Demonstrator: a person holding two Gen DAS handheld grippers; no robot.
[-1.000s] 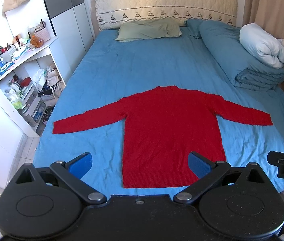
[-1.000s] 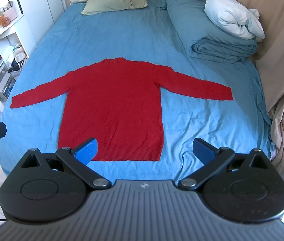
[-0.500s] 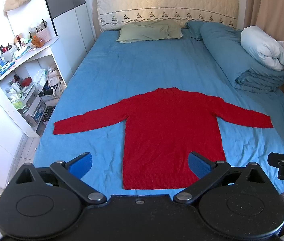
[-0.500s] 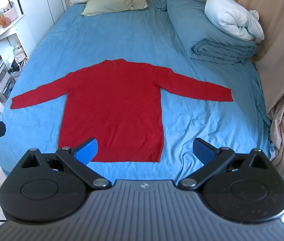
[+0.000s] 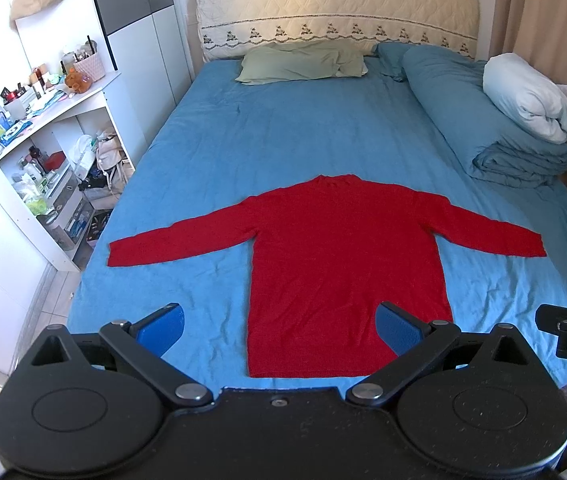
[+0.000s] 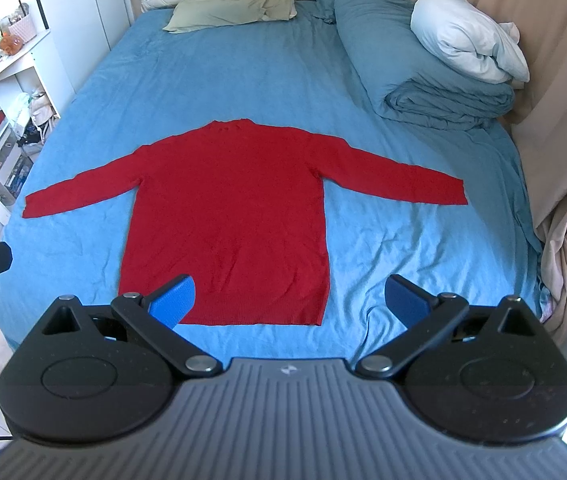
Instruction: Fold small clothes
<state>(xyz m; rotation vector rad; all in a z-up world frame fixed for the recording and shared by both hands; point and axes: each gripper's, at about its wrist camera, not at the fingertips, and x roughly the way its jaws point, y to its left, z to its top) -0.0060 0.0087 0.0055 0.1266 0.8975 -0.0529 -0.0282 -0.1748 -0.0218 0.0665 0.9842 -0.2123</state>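
A red long-sleeved sweater (image 5: 343, 264) lies flat and unfolded on the bed (image 5: 291, 136), on the half nearer the foot edge, its hem running along that edge and its neck toward the headboard (image 5: 335, 12). Both sleeves are spread out sideways, one cuff reaching close to the bed's left edge and the other close to its right edge. The left gripper (image 5: 281, 326) hangs above the foot edge with its blue fingers (image 5: 161, 328) spread wide apart and holding nothing; one finger shows over bare sheet and the other over the sweater's lower right corner. The right gripper (image 6: 291, 298) is likewise above the foot edge, its fingers (image 6: 407, 300) wide apart and free of cloth, one over the hem's left part and the other over bare sheet. At the head of the bed lies a green pillow (image 5: 303, 60). Along the right edge sits a rolled blue duvet (image 5: 483, 116) with a white pillow (image 5: 531, 100) on top of it. Beside the bed's left edge stands a white shelf unit (image 5: 43, 152) crowded with small items.
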